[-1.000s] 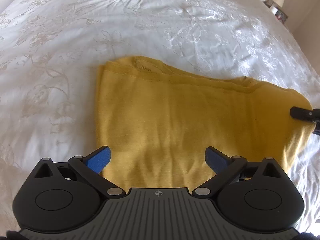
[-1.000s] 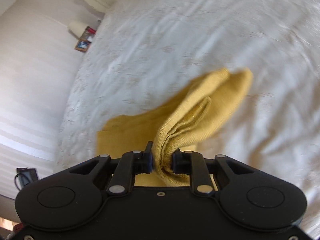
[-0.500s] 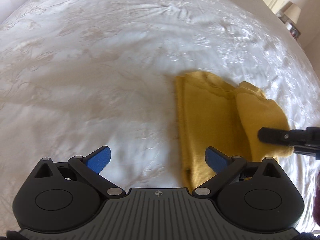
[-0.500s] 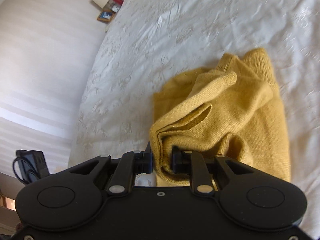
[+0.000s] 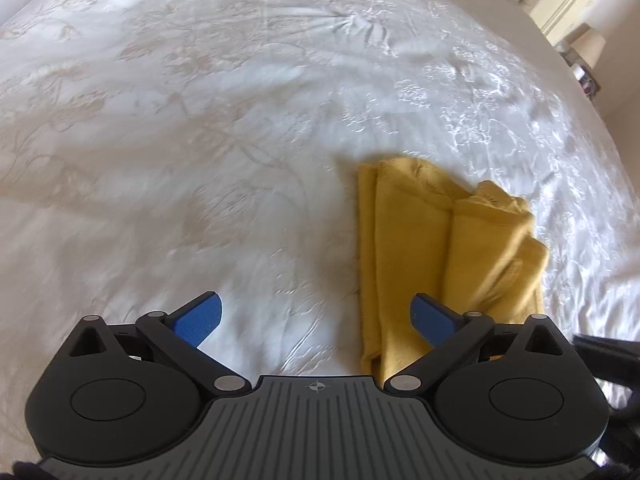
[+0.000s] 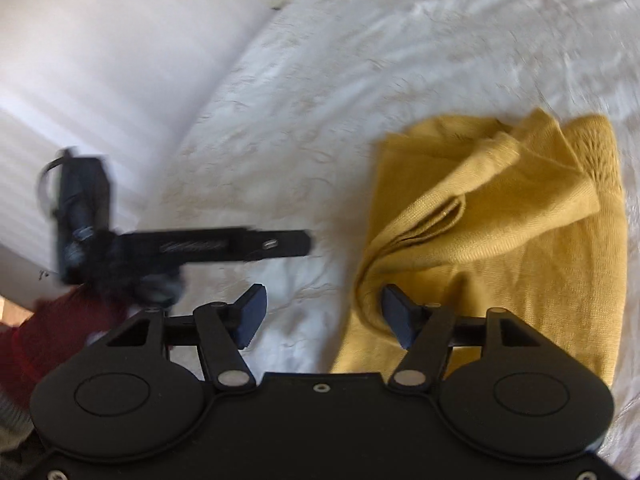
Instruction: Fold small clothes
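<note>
A mustard-yellow knit garment (image 5: 440, 248) lies folded in a narrow stack on the white bedspread (image 5: 200, 120). It also shows in the right wrist view (image 6: 520, 240), with a loose rumpled fold on top. My left gripper (image 5: 316, 316) is open and empty, just left of the garment's near edge. My right gripper (image 6: 322, 312) is open and empty, its right finger against the garment's left edge. The left gripper (image 6: 240, 244) shows blurred in the right wrist view, to the left.
The embroidered white bedspread (image 6: 360, 60) spreads all around. A cream nightstand with small items (image 5: 576, 32) stands past the bed's far right corner. A white wall (image 6: 100, 60) runs along the bed's side. A red sleeve (image 6: 52, 332) shows at lower left.
My right gripper has opened and let go of the garment's folded-over end, which now rests on the stack. My left gripper has drawn back to the left of the garment.
</note>
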The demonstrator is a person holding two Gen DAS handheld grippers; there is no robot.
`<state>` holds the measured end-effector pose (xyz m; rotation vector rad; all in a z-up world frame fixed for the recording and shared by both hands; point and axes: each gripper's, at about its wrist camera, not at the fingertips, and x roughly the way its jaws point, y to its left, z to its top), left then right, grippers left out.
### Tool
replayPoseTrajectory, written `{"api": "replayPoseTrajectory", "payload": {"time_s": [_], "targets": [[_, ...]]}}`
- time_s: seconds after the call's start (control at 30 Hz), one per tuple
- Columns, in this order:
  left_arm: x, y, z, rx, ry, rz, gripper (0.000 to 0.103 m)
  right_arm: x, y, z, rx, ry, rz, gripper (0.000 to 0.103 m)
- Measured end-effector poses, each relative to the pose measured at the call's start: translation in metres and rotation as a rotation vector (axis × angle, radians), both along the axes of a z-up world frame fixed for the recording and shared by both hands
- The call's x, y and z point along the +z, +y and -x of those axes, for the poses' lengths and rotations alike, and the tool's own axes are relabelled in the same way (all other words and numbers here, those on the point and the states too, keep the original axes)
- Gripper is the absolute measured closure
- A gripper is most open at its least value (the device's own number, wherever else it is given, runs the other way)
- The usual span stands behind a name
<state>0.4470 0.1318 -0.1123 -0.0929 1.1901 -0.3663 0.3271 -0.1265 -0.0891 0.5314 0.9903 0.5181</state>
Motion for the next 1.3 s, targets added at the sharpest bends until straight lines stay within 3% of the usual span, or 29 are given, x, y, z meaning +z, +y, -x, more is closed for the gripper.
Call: {"api": "replayPoseTrajectory", "payload": {"time_s": [0.13, 0.3, 0.43, 0.6, 0.77, 1.0, 1.13, 1.23, 1.3], "targets": [[0.004, -0.016, -0.008, -0.046, -0.008, 0.024, 0.001, 0.015, -0.013, 0.019, -0.034, -0.059, 0.064, 0.030], [0.009, -0.041, -0.016, -0.118, -0.021, 0.037, 0.001, 0.000, -0.032, 0.026, -0.104, -0.026, 0.177, 0.030], [0.012, -0.061, -0.016, -0.190, -0.029, 0.029, 0.001, -0.025, -0.032, 0.022, -0.108, 0.036, 0.159, 0.029], [0.008, -0.094, -0.002, -0.314, -0.040, -0.002, 0.001, -0.064, -0.009, 0.029, -0.008, 0.160, 0.148, 0.029], [0.002, -0.118, 0.015, -0.370, -0.042, -0.007, 0.000, -0.068, 0.004, 0.048, 0.010, 0.149, 0.154, 0.025], [-0.020, -0.140, 0.031, -0.454, -0.044, -0.075, 0.000, -0.073, -0.002, 0.053, -0.033, 0.144, 0.127, 0.024], [-0.023, -0.135, 0.022, -0.392, -0.152, -0.182, 0.001, -0.072, -0.003, 0.052, -0.028, 0.147, 0.122, 0.024], [-0.022, -0.114, 0.000, -0.247, -0.206, -0.243, 0.001, -0.071, -0.005, 0.052, -0.032, 0.151, 0.108, 0.024], [-0.026, -0.091, -0.019, -0.134, -0.186, -0.268, 0.001, -0.072, -0.011, 0.052, -0.052, 0.160, 0.085, 0.024]]}}
